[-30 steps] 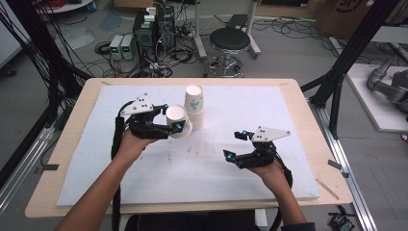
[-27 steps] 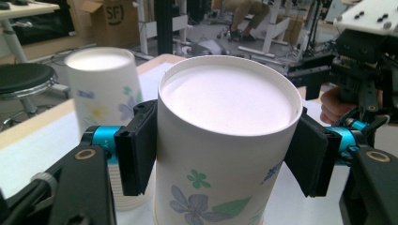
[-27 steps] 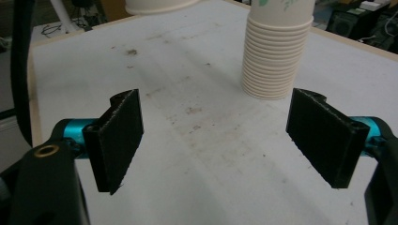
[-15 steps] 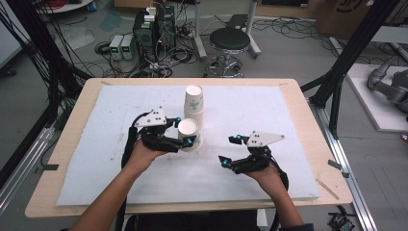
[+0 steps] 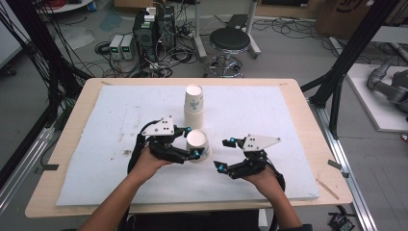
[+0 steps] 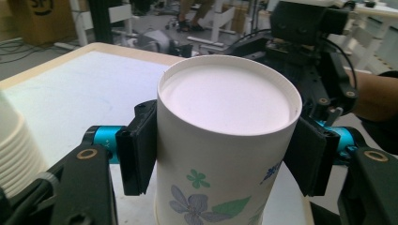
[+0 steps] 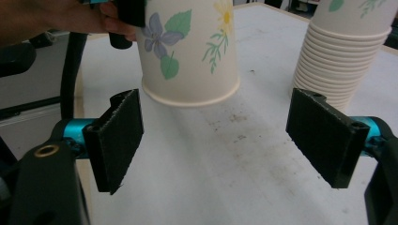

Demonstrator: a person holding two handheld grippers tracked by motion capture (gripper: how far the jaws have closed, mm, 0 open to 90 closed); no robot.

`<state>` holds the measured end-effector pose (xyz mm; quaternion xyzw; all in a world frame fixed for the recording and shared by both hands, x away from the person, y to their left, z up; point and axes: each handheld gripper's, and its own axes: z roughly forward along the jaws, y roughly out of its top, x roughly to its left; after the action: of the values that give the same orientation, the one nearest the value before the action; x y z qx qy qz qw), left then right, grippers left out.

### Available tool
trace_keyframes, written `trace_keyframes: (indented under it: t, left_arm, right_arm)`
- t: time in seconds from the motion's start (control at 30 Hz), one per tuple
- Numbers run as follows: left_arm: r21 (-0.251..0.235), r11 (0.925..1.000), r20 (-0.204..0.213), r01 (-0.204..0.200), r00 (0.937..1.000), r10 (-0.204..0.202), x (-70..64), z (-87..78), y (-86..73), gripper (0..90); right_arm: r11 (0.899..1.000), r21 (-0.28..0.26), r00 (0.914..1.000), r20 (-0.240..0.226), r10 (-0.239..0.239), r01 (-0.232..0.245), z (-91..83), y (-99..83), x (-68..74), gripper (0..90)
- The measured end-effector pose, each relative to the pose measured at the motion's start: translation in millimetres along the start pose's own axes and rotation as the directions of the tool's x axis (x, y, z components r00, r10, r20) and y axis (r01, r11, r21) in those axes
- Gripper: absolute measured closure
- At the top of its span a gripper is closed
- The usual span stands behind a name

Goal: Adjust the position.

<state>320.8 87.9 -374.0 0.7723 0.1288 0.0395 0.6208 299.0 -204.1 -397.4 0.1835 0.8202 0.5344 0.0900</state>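
Paper cup (image 5: 198, 145), upside down at frame centre, is clamped between the left gripper (image 5: 189, 142) jaws, lifted clear of the stack (image 5: 193, 107) behind. Right gripper (image 5: 225, 153) waits wide open beside it; next likely a handover or setting down, needing alignment.

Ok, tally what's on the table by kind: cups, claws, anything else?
Cup stacks: 1, the stack of paper cups, upside down
Separate cups: 1, the flowered cup, upside down in the left claw
Claws: 2, left and the right claw, open
White mats: 1, the mat
Total: 5
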Motion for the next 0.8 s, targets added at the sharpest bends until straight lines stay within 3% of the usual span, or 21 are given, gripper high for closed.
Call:
trace_keyframes:
  t: [0.2, 0.23, 0.37, 0.8]
  left_arm:
    - [-0.02, 0.9997, 0.072, -0.013, 0.9973, 0.014, -3.6, 4.9, -0.3, 34.0]
    - [-0.024, 0.9996, 0.079, -0.013, 0.9967, 0.015, -4.0, 6.1, -0.4, 34.0]
    - [-0.015, 0.9998, 0.113, -0.014, 0.9935, 0.015, -4.8, 11.1, -1.8, 34.0]
    - [-0.033, 0.9994, 0.16, 0.012, 0.987, -0.007, -7.4, 23.4, -5.6, 34.1]
  right_arm:
    - [1.0, -0.004, 0.999, -0.037, -0.023, 0.023, 6.1, 1.6, 3.4, 19.4]
    - [1.0, 0.003, 0.9979, -0.063, -0.016, 0.016, 7.1, 1.8, 4.8, 19.4]
    - [1.0, -0.004, 0.9962, -0.085, -0.018, 0.018, 10.7, 2.4, 5.9, 19.4]
    - [1.0, -0.03, 0.9908, -0.135, -0.006, 0.002, 16.7, 1.5, 5.8, 20.2]
